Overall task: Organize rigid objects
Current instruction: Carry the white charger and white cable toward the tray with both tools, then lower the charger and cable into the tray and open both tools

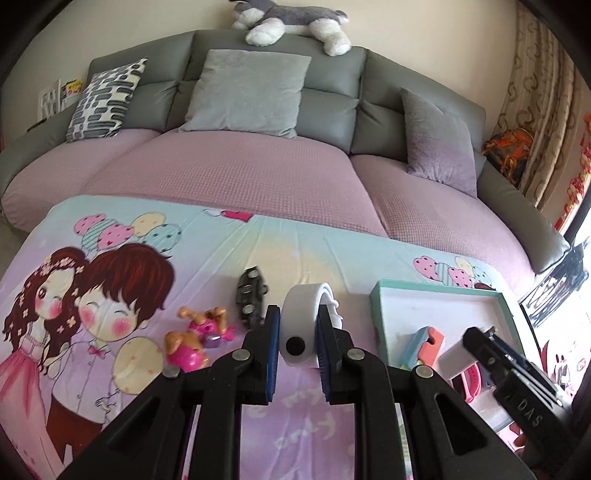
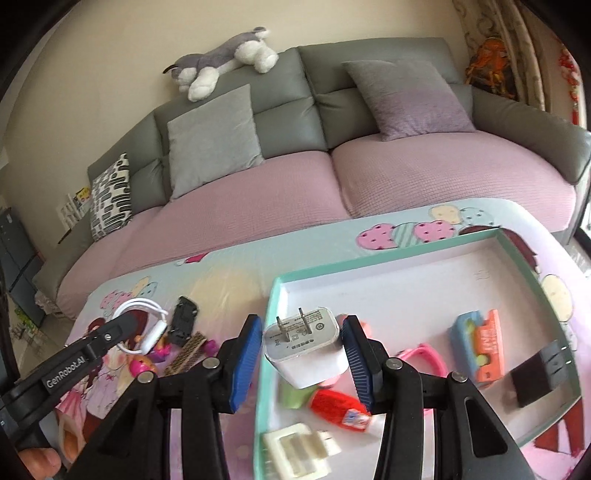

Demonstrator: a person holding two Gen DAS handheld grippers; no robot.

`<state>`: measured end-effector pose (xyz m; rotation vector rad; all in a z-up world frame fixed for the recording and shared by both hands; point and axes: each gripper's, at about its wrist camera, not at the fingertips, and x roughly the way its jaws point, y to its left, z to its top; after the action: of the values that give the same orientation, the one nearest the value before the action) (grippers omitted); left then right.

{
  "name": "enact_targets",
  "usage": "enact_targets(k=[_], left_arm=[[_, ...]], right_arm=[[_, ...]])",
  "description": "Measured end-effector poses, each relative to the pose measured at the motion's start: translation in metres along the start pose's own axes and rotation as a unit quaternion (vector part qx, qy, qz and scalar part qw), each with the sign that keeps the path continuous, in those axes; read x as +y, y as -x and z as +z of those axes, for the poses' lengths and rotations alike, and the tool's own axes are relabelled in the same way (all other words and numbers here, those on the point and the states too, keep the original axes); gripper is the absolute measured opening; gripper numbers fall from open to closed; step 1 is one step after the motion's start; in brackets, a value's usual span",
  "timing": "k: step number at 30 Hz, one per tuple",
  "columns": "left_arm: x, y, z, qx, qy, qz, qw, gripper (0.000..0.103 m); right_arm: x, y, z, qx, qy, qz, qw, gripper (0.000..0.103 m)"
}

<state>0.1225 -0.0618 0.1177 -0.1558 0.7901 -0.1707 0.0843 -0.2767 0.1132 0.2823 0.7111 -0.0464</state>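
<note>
My left gripper (image 1: pixel 297 325) is shut on a white wristband (image 1: pixel 301 321) with a round black button, held above the cartoon-print cloth (image 1: pixel 155 229). Beyond it lie a black toy car (image 1: pixel 252 298) and pink toy figures (image 1: pixel 199 338). My right gripper (image 2: pixel 303 326) is shut on a white charger plug (image 2: pixel 304 343), prongs pointing away, over the near-left corner of the teal-rimmed tray (image 2: pixel 266 332). In the tray lie a blue-and-orange block (image 2: pixel 478 343), a black block (image 2: pixel 543 373), pink glasses (image 2: pixel 421 354), a red item (image 2: pixel 340 406) and a white plug (image 2: pixel 295 450).
A grey sofa (image 1: pixel 332 107) with a pink seat cover and cushions stands just behind the table. A plush dog (image 1: pixel 291 18) lies on its backrest. A small toy skateboard (image 2: pixel 188 352) rests by the toy car (image 2: pixel 183 325). Curtains (image 1: pixel 539 92) hang at the right.
</note>
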Motion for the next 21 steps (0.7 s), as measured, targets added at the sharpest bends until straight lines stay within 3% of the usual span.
enact_targets(k=[6,13,21], left_arm=[[-0.047,-0.023,0.0,0.011,-0.036,-0.042,0.9984,0.019],[-0.094,-0.044,-0.008,0.018,-0.072,-0.074,0.9946,0.019],[-0.105,-0.066,-0.013,0.016,-0.086,-0.053,0.9948,0.019]], right_arm=[[-0.061,0.004,0.007,-0.015,-0.06,-0.049,0.997,0.048],[-0.08,0.007,0.009,-0.037,-0.066,-0.074,0.994,0.048],[-0.08,-0.006,0.004,-0.027,-0.062,-0.079,0.995,0.048]])
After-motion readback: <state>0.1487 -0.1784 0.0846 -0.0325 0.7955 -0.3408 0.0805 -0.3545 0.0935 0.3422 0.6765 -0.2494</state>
